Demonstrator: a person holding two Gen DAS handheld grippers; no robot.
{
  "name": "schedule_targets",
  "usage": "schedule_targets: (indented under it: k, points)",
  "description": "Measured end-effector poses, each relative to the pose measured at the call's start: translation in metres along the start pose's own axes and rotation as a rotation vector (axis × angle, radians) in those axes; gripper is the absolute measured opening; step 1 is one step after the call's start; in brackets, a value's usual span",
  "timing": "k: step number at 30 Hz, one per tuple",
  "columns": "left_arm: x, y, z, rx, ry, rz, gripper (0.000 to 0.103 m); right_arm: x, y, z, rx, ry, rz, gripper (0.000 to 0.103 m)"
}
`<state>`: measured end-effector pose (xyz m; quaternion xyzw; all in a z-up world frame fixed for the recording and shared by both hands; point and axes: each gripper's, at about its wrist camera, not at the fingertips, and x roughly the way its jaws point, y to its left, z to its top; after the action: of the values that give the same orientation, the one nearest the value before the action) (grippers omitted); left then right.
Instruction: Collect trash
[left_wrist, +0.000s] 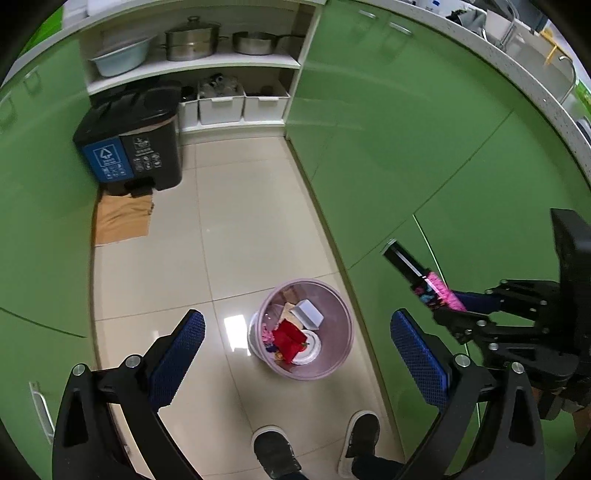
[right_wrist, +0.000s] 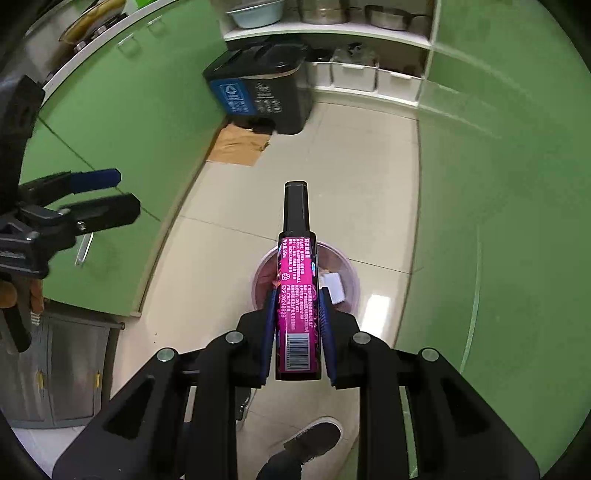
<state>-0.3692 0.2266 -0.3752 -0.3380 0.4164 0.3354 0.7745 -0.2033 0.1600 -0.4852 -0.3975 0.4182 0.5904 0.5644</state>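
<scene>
Green cabinets (left_wrist: 388, 155) lined both sides of a narrow tiled floor (left_wrist: 236, 229), with a dark two-part recycling bin (left_wrist: 129, 147) at the far end beside flattened cardboard (left_wrist: 122, 218). Near the person's shoes (left_wrist: 273, 454) stood a small pink wastebasket (left_wrist: 334, 354), already holding a red wrapper (left_wrist: 290, 338), a white box (left_wrist: 308, 314) and other scraps.

The right tongs (right_wrist: 297, 328) were clamped on a slim black bottle with a pink label (right_wrist: 297, 295), gripped across its lower body, neck pointing away, hanging roughly above the basket. It looked rigid, light and smooth-sided, so likely slippery; a hold mid-body on the flat faces seemed soundest.

The left tongs (left_wrist: 295, 354) stood wide apart and empty, framing the wastebasket from above.
</scene>
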Motion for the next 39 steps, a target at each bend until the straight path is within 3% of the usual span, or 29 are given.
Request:
schedule_targets:
  k: [1,2,3,4,10,16,24,30,39]
  points:
    - [-0.001,0.003,0.000,-0.004,-0.003,0.004,0.097,0.003,0.001,0.002,0.000,-0.001,-0.001,0.027]
    - [-0.002,0.004,0.000,-0.006,-0.007,0.009,0.097,0.006,0.001,0.004,0.002,-0.004,-0.010,0.041]
    - [-0.003,0.006,0.000,-0.009,-0.010,0.014,0.097,0.006,0.001,0.005,0.007,-0.018,-0.009,0.082]
    - [-0.004,0.006,-0.001,-0.011,-0.011,0.017,0.097,0.003,0.000,0.006,0.015,-0.041,-0.009,0.096]
    - [-0.011,0.002,-0.002,-0.007,-0.012,0.021,0.097,-0.008,-0.002,0.004,0.033,-0.024,-0.044,0.098]
    - [-0.041,-0.023,0.006,0.029,-0.011,0.009,0.097,-0.063,-0.003,0.004,0.077,-0.042,-0.066,0.098]
    - [-0.138,-0.098,0.038,0.115,-0.013,-0.037,0.097,-0.208,-0.010,0.006,0.170,-0.097,-0.113,0.100]
    - [-0.207,-0.168,0.070,0.195,-0.027,-0.095,0.097,-0.328,-0.039,-0.017,0.320,-0.161,-0.189,0.100]
    - [-0.245,-0.269,0.090,0.340,-0.062,-0.188,0.097,-0.443,-0.103,-0.080,0.477,-0.266,-0.314,0.100]
